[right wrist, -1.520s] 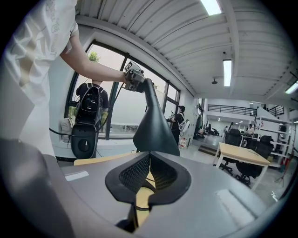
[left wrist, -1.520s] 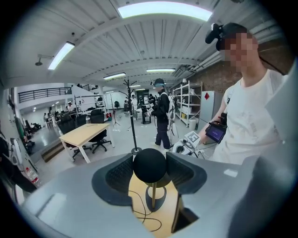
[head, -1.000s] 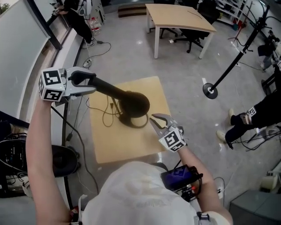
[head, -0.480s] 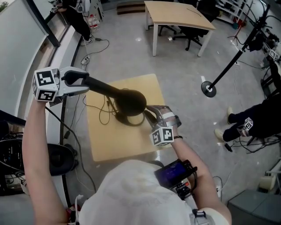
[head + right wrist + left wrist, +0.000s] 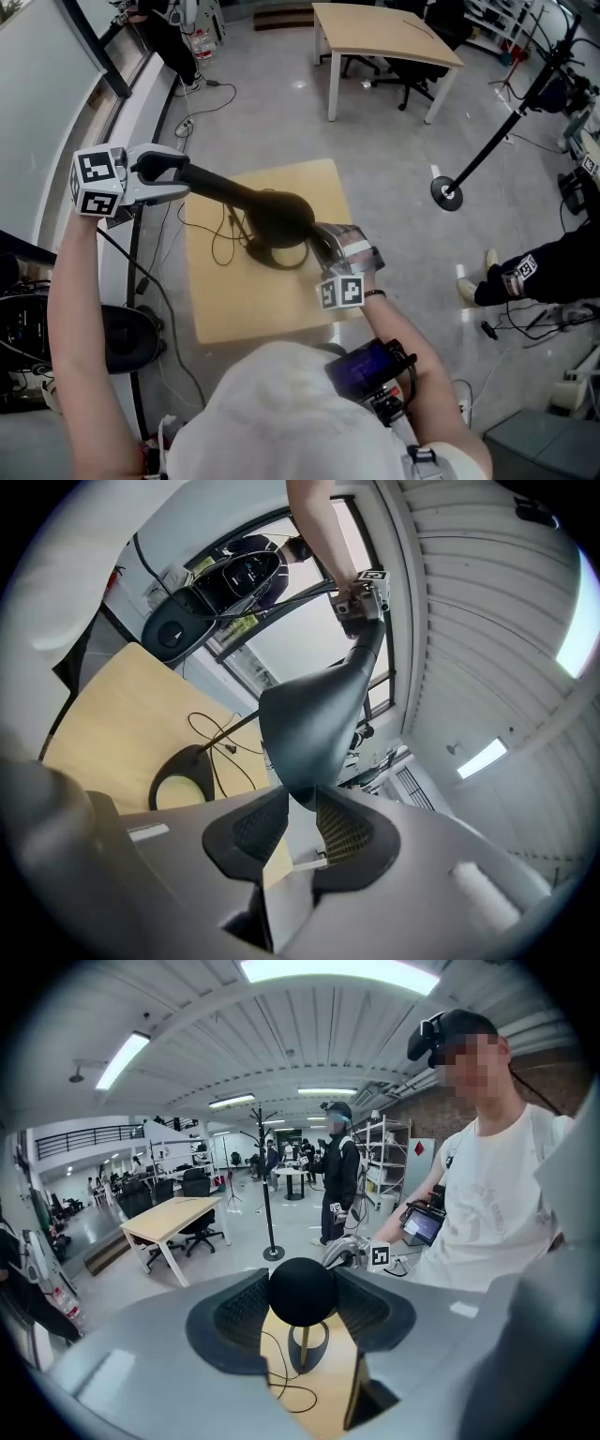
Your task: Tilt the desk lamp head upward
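**Now both grippers are on the desk lamp**

Your right gripper [image 5: 300,806] has just been closing its jaws, and they now pinch the lower rim of the lamp head [image 5: 314,719], which rises straight ahead of the pads. Down to the left of those jaws, the ring-shaped lamp base [image 5: 192,757] stands on the wooden table [image 5: 103,714]. Farther off, past the head, your left gripper [image 5: 190,180] is clamped on the outer end of the lamp arm [image 5: 223,190], whose black end fills the gap between its pads.
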`<state>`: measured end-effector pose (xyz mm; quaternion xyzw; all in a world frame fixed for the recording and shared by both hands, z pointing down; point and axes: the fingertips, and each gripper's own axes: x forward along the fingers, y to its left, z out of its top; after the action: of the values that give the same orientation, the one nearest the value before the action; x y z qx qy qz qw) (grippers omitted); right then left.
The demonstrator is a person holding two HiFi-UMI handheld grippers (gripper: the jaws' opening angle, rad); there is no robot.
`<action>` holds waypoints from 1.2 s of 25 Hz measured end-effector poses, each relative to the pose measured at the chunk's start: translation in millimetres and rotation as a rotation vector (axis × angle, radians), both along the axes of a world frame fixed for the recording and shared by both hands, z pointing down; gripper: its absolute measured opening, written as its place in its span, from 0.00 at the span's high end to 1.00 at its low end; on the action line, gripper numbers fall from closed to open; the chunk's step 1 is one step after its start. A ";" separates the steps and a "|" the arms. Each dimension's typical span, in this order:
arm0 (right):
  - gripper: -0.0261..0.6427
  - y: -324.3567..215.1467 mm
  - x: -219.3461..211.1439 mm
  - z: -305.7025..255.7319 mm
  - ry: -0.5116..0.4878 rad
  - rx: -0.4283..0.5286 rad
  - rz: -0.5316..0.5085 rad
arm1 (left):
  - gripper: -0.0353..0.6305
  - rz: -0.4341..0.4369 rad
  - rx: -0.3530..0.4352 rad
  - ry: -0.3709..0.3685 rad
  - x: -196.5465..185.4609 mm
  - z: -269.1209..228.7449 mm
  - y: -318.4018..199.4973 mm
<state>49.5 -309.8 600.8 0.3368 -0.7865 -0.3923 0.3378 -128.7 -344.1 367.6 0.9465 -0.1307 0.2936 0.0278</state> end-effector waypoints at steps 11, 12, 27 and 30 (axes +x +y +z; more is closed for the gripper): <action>0.84 -0.2 34.4 -40.3 0.017 0.052 0.000 | 0.62 -0.012 -0.045 0.013 -11.0 11.5 0.9; 0.84 0.4 36.8 -44.8 0.021 0.056 0.001 | 0.62 -0.008 -0.048 0.017 -13.3 13.9 1.7; 0.86 -5.9 56.3 -124.5 0.121 0.161 -0.024 | 0.62 -0.030 -0.075 0.020 -39.6 42.5 10.8; 0.86 -7.1 56.7 -129.8 0.153 0.163 -0.043 | 0.62 -0.033 -0.018 0.013 -40.2 40.4 8.1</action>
<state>106.2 -316.9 471.0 0.3154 -0.7309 -0.4868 0.3597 -168.9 -336.1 408.0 0.9458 -0.1435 0.2882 0.0422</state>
